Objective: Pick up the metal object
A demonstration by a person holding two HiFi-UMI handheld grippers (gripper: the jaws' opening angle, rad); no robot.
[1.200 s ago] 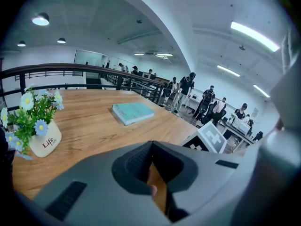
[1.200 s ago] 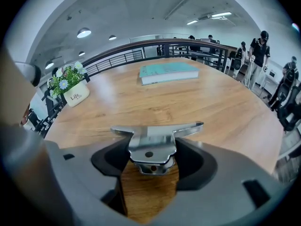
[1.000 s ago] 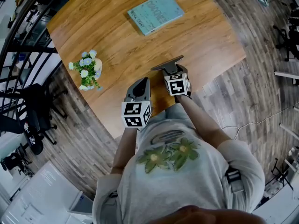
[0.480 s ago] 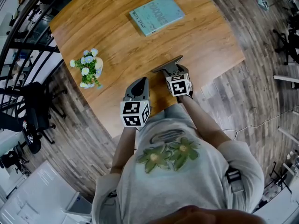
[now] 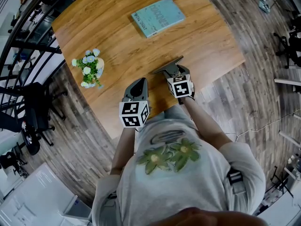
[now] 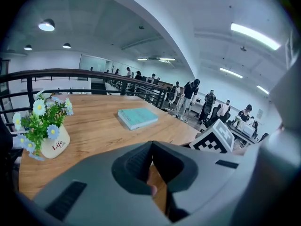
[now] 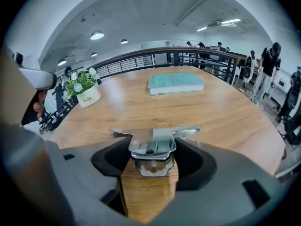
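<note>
The metal object [image 5: 168, 66] is a flat shiny plate with a bent clip part, held just above the wooden table [image 5: 127, 46] near its front edge. My right gripper [image 5: 172, 71] is shut on it. In the right gripper view the metal object [image 7: 153, 142] sits clamped between the two dark jaws of the right gripper [image 7: 151, 150], and its wide blade sticks out sideways past them. My left gripper [image 5: 138, 85] hovers beside it on the left, over the table's edge. In its own view the left gripper [image 6: 150, 146] has its jaws shut together with nothing between them.
A teal book [image 5: 157, 15] lies at the far side of the table. A small white pot of flowers [image 5: 88, 68] stands near the table's left edge. A black railing and an office chair [image 5: 33, 112] lie off to the left over wood flooring.
</note>
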